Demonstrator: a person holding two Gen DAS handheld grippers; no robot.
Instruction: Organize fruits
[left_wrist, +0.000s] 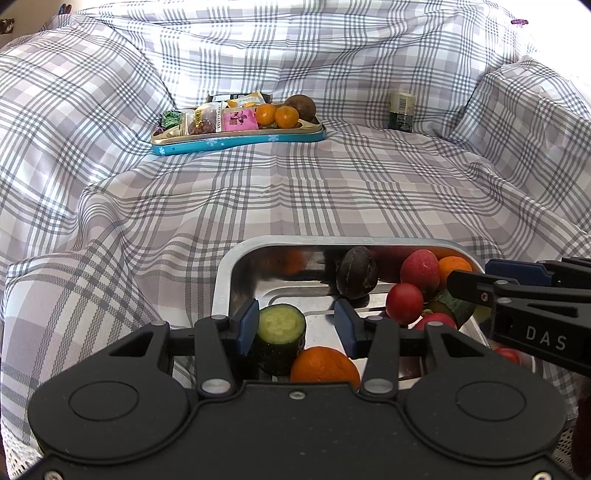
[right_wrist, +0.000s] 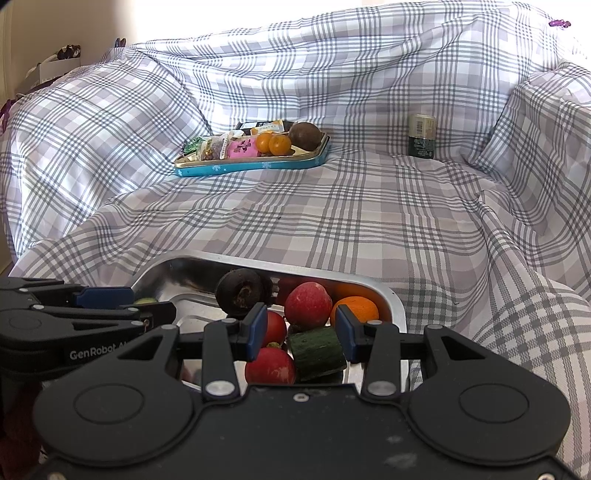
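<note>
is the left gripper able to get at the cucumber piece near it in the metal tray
Probably yes. The left gripper is open over the metal tray, and the cucumber piece stands right beside its left finger. An orange sits close by and could get nudged, but nothing covers the cucumber.

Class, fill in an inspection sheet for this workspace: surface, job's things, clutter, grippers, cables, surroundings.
Surface: rumpled plaid cloth.
Job's things: metal tray holding cucumber piece, orange, dark round fruit, red fruits; blue tin holding snack packets, two small oranges, a brown fruit.
Clutter: small jar.
Grippers: left gripper and right gripper open over the tray.
Cables: nothing seen.
Surroundings: bright, washed-out background.
</note>
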